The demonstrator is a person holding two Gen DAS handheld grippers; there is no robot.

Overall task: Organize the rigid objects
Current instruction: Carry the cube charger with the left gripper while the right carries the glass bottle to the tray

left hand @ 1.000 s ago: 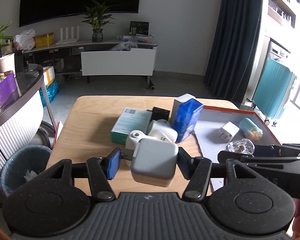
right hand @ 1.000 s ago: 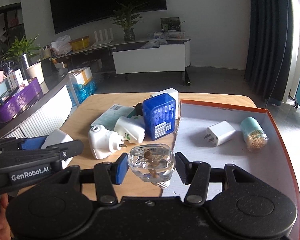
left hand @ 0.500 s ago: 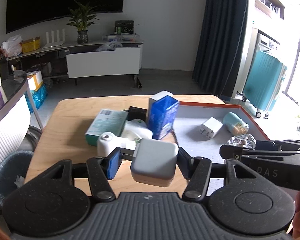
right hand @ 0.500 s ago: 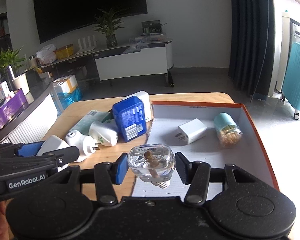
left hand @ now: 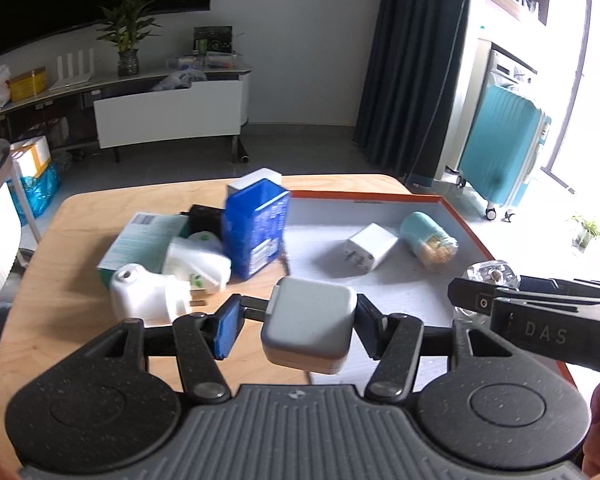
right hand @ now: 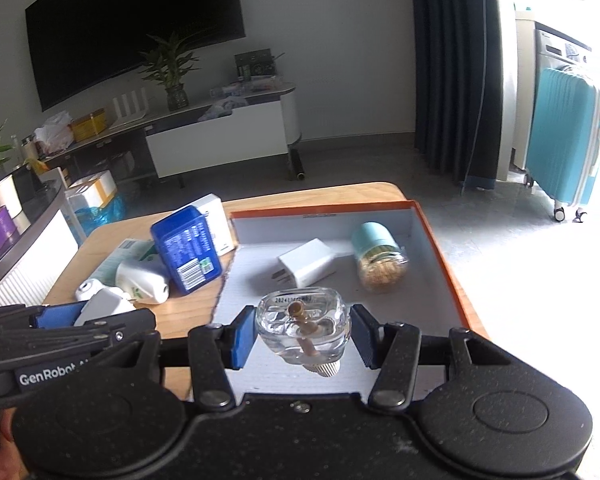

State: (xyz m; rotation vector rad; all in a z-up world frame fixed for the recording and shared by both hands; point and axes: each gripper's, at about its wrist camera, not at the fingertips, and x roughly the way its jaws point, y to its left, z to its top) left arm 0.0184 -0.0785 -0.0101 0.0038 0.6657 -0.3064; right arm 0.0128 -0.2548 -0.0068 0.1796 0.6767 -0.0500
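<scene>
1. Both grippers have swung toward the orange-rimmed tray [right hand: 440, 248] since a second ago, each keeping its load.
2. Left gripper [left hand: 296, 320] is clamped on a grey-white square charger [left hand: 308, 320]; right gripper [right hand: 302, 330] is clamped on a clear glass bottle [right hand: 302, 328], held over the tray's near end.
3. Done: a white plug adapter [right hand: 308, 266] and a toothpick jar [right hand: 378, 260] lie in the tray.
4. Left: blue box [right hand: 186, 250], white plug-in devices [left hand: 172, 276] and a green-white box [left hand: 142, 240] remain on the surface [left hand: 80, 220].
</scene>
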